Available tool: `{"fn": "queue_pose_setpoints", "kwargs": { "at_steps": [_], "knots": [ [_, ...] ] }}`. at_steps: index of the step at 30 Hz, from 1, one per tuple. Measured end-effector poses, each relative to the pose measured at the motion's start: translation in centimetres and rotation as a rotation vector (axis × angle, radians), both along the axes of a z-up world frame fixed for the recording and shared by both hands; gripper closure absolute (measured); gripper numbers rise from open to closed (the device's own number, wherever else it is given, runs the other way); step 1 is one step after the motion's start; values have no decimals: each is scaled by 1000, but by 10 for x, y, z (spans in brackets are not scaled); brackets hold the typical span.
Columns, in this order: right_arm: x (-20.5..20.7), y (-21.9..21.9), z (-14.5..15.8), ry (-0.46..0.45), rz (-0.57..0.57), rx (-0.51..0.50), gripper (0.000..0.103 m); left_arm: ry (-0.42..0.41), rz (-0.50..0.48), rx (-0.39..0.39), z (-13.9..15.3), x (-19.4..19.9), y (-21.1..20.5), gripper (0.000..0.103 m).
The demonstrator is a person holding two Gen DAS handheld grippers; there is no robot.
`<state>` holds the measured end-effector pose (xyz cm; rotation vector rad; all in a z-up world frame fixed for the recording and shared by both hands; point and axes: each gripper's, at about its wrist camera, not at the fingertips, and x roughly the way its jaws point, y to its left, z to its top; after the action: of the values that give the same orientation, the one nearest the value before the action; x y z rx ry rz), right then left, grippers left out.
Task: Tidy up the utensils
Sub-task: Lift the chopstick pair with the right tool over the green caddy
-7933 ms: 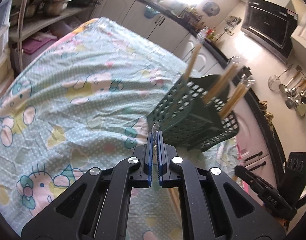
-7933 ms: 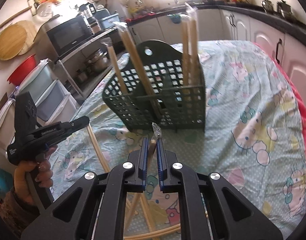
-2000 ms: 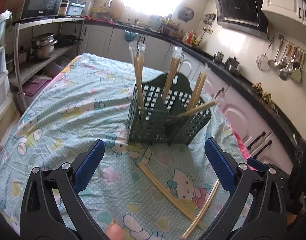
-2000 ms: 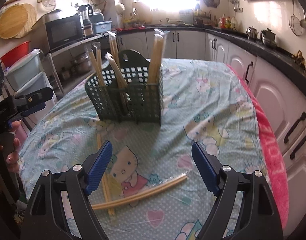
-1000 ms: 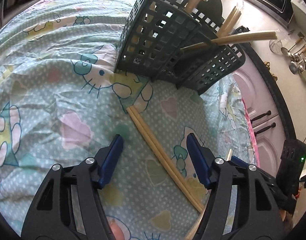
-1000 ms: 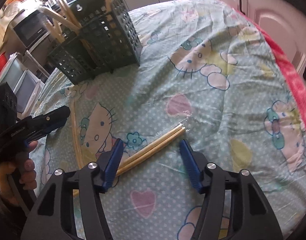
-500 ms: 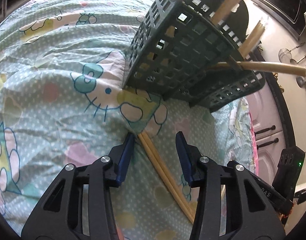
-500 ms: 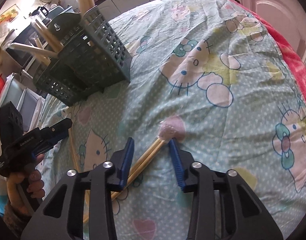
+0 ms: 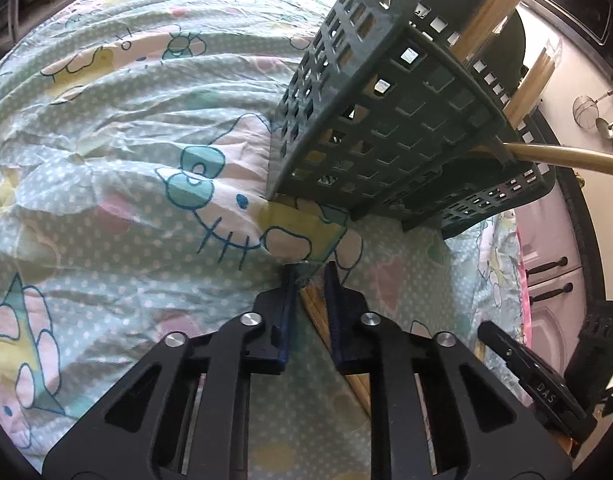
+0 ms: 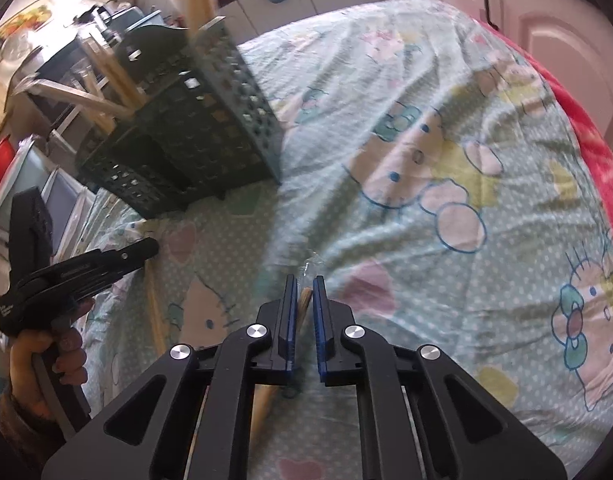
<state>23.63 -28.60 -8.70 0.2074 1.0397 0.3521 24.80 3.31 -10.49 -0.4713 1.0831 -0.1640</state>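
Both grippers bracket wrapped chopsticks: left gripper and right gripper nearly closed (contact unclear). Squeeze firmly, then lift toward the basket ahead.

What I can't make out

My right gripper hides most of the wrapped chopsticks; the basket is motion-blurred, its chopsticks cut off above.

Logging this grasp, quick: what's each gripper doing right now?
Left gripper: closing around chopsticks, narrow gap left.
Right gripper: nearly shut around chopsticks.
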Motion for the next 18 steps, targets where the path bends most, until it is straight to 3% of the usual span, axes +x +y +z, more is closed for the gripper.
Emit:
{"fn": "queue_pose_setpoints", "kwargs": {
  "at_steps": [4, 18],
  "knots": [
    [-6, 10, 15, -62, 36, -29, 96, -31, -17, 3, 13, -6, 3, 97],
    [-30, 33, 82, -275, 129, -60, 98, -255, -107, 45, 98, -36, -11, 98]
  ]
}}
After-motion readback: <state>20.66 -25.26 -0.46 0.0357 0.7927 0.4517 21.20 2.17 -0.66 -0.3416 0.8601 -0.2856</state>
